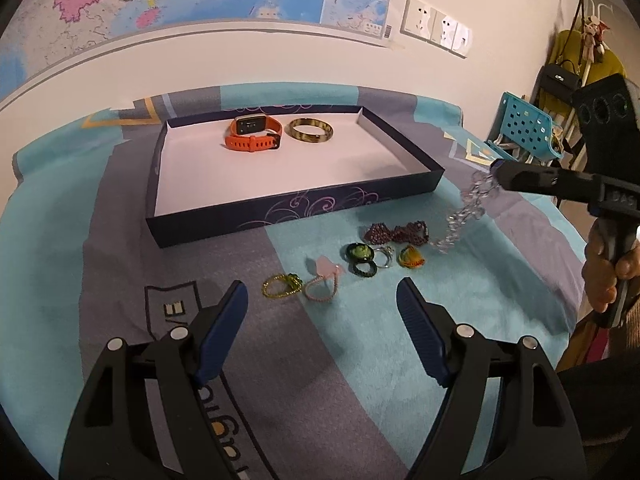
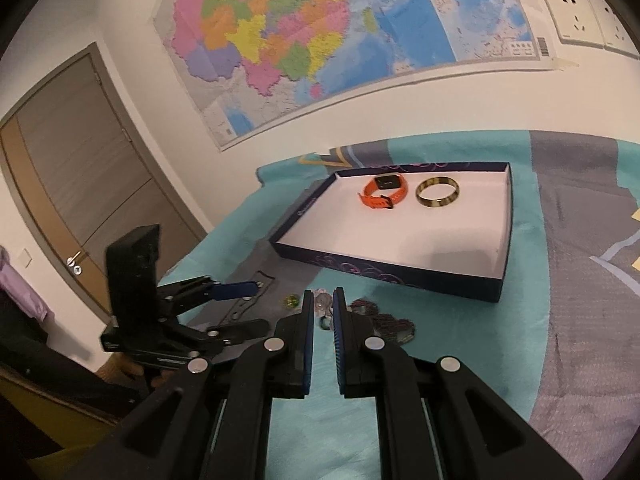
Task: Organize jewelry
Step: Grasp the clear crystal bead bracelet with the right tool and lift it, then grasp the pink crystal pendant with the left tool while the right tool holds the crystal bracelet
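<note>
A dark blue tray [image 1: 280, 210] [image 2: 384, 276] with a white floor holds an orange watch [image 1: 252, 134] [image 2: 384, 192] and a tortoiseshell bangle [image 1: 311, 131] [image 2: 437, 193]. My right gripper [image 1: 496, 168] [image 2: 323, 300] is shut on a clear crystal chain [image 1: 466, 210] that dangles above the blanket, right of the tray. Below lie a dark red beaded bracelet [image 1: 396, 234] [image 2: 384, 322], green rings [image 1: 360, 258], a silver ring [image 1: 385, 256], an orange-yellow ring [image 1: 411, 257], a pink bracelet [image 1: 322, 282] and a yellow-green bracelet [image 1: 280, 286]. My left gripper [image 1: 322, 294] [image 2: 236, 290] is open and empty just before them.
A teal and grey blanket [image 1: 360, 360] covers the surface. A wall with a map [image 2: 320, 40] stands behind it. A blue perforated basket [image 1: 528, 128] and hanging bags are at the far right. A door [image 2: 80, 168] is at the left.
</note>
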A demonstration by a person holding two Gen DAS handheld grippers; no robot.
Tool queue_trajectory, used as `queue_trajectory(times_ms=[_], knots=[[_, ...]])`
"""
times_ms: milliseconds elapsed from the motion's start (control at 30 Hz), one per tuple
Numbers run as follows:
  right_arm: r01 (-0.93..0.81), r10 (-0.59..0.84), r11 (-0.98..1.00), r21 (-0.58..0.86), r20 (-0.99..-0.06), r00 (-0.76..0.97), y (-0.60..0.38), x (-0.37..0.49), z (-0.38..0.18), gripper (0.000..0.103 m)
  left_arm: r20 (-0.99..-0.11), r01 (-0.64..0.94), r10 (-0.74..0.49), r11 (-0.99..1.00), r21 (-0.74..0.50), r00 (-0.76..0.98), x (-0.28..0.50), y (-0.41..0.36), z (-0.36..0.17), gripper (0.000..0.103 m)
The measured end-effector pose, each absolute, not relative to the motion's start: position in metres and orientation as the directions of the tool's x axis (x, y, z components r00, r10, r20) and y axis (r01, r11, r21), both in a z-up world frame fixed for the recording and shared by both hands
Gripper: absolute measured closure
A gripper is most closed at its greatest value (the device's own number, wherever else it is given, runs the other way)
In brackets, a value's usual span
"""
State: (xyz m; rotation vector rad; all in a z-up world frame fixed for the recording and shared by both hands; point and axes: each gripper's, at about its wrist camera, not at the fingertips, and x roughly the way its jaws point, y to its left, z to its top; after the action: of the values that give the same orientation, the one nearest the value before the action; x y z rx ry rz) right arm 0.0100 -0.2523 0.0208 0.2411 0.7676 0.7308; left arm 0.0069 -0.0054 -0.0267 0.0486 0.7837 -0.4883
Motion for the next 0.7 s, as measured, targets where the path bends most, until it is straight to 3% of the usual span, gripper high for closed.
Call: queue_trajectory(times_ms=[200, 367, 700], knots=[[-0.538, 0.701, 0.707, 0.459, -0.556, 0.447, -0.242, 0.005, 0.018, 0.095, -0.699, 0.462, -0.418, 0.876, -0.141, 0.581, 0.007, -0.011, -0.03, 0.037], [-0.503, 0.694, 0.712, 0.49, -0.598, 0.401, -0.237, 0.008, -0.007, 0.095, -0.71, 0.511, -0.466, 0.842, -0.173, 0.528, 0.006, -0.021, -0.035, 0.054], [-0.44, 0.637, 0.762, 0.475, -0.674, 0.374, -0.246, 0.01, -0.04, 0.092, -0.748, 0.463, -0.433, 0.866, -0.19, 0.502, 0.027, -0.024, -0.047, 0.055]])
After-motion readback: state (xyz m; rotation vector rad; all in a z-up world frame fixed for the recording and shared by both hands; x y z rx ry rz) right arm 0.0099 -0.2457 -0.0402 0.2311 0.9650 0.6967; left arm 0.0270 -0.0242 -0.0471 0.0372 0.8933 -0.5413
